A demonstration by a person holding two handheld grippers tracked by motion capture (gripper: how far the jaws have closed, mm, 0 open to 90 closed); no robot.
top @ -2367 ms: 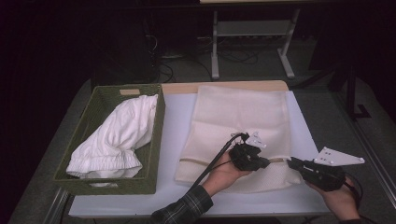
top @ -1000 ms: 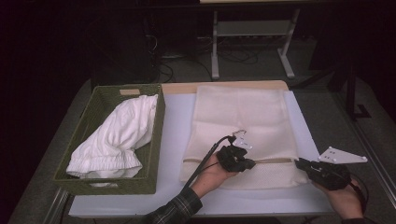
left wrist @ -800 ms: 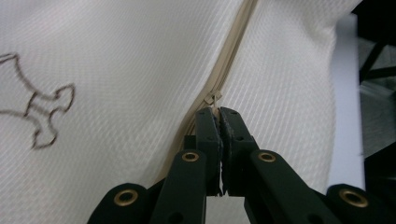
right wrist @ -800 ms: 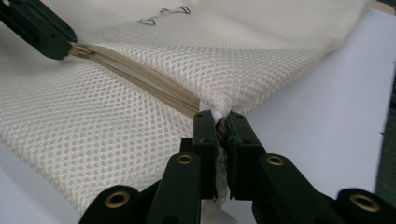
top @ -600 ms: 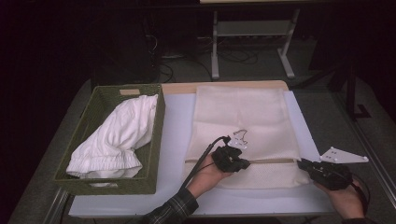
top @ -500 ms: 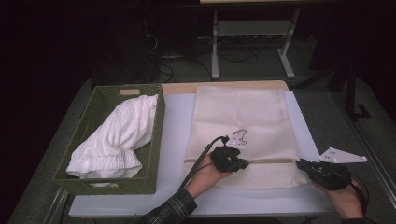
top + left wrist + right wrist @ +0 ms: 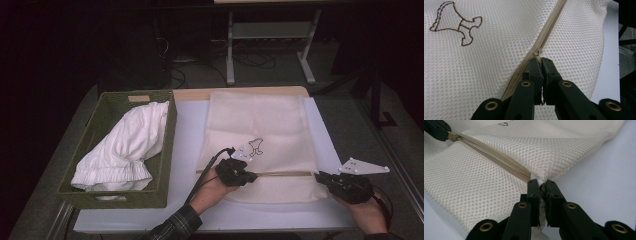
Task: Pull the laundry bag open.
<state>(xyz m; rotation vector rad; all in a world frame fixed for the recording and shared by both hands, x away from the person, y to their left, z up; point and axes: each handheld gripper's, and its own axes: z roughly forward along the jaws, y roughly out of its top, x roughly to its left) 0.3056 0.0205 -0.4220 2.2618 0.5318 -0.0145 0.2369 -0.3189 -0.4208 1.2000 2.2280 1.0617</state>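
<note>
A cream mesh laundry bag (image 7: 260, 120) lies flat on the white table (image 7: 187, 130), with a tan zipper (image 7: 285, 174) across its near end. My left gripper (image 7: 251, 176) sits on the zipper line, shut on the zipper pull (image 7: 537, 52). In the left gripper view its jaws (image 7: 540, 60) are closed at the slider. My right gripper (image 7: 320, 176) is shut on the bag's right edge (image 7: 541, 178) at the zipper's end. In the right gripper view the zipper (image 7: 496, 155) gapes open between the two grippers, and the left gripper (image 7: 436, 130) shows at top left.
A green woven basket (image 7: 169, 145) stands at the table's left and holds a bunched white cloth (image 7: 125, 145). A brown embroidered figure (image 7: 256, 146) marks the bag just beyond my left gripper. A metal stand (image 7: 270, 35) is on the floor behind the table.
My left gripper has slid leftward along the zipper with the pull, opening the zipper behind it. My right gripper has shifted slightly right and stayed shut on the bag's edge.
</note>
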